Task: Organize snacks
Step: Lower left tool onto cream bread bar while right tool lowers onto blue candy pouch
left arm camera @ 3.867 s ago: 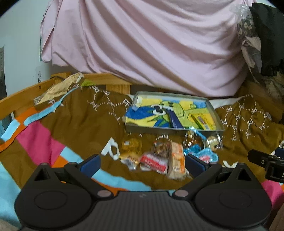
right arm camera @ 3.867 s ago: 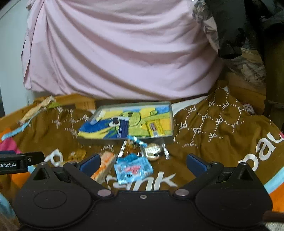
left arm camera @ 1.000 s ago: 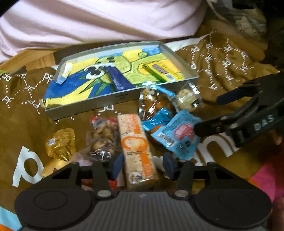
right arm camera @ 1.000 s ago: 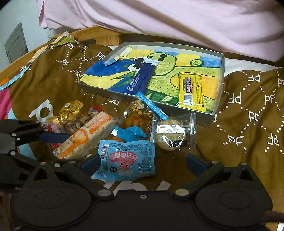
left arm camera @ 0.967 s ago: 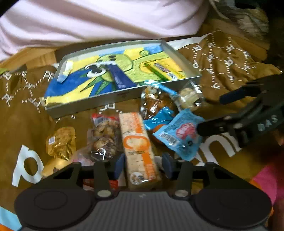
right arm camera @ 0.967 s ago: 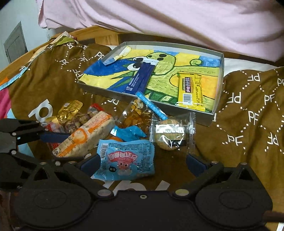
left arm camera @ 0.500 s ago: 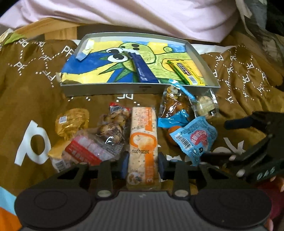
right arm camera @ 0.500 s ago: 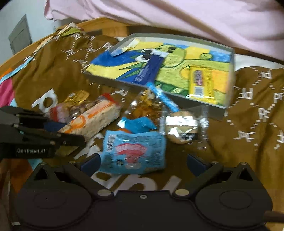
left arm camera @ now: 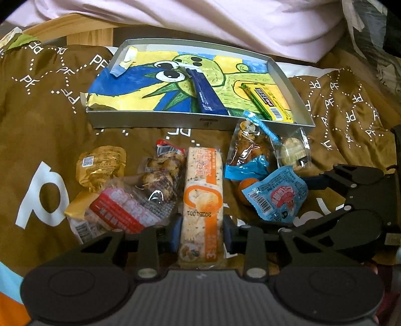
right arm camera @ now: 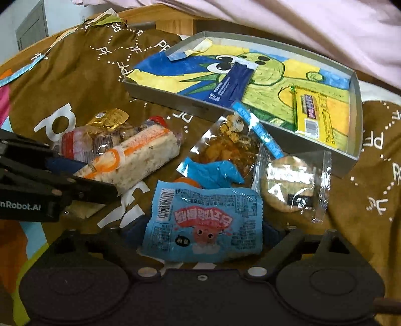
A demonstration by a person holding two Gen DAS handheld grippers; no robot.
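Observation:
A grey tray (left arm camera: 155,119) (right arm camera: 175,100) lined with a green cartoon drawing lies on the brown blanket; a dark blue sachet (left arm camera: 206,94) and a yellow bar (left arm camera: 269,102) lie in it. Loose snacks lie in front of it. My left gripper (left arm camera: 201,232) is shut on the near end of an orange-and-white cracker pack (left arm camera: 203,198) (right arm camera: 130,160). My right gripper (right arm camera: 203,233) has closed on the sides of a light blue snack packet (right arm camera: 203,220) (left arm camera: 277,198); its fingers are mostly hidden under the packet.
Also loose are a gold packet (left arm camera: 101,164), a red-and-clear cookie bag (left arm camera: 130,205), a clear bag with blue trim (right arm camera: 225,150) and a wrapped round cracker (right arm camera: 290,183). A wooden bed frame (left arm camera: 82,30) and pink cloth (left arm camera: 225,17) are behind the tray.
My left gripper closed on the cracker pack's near end. My right gripper moved forward and narrowed around the light blue packet.

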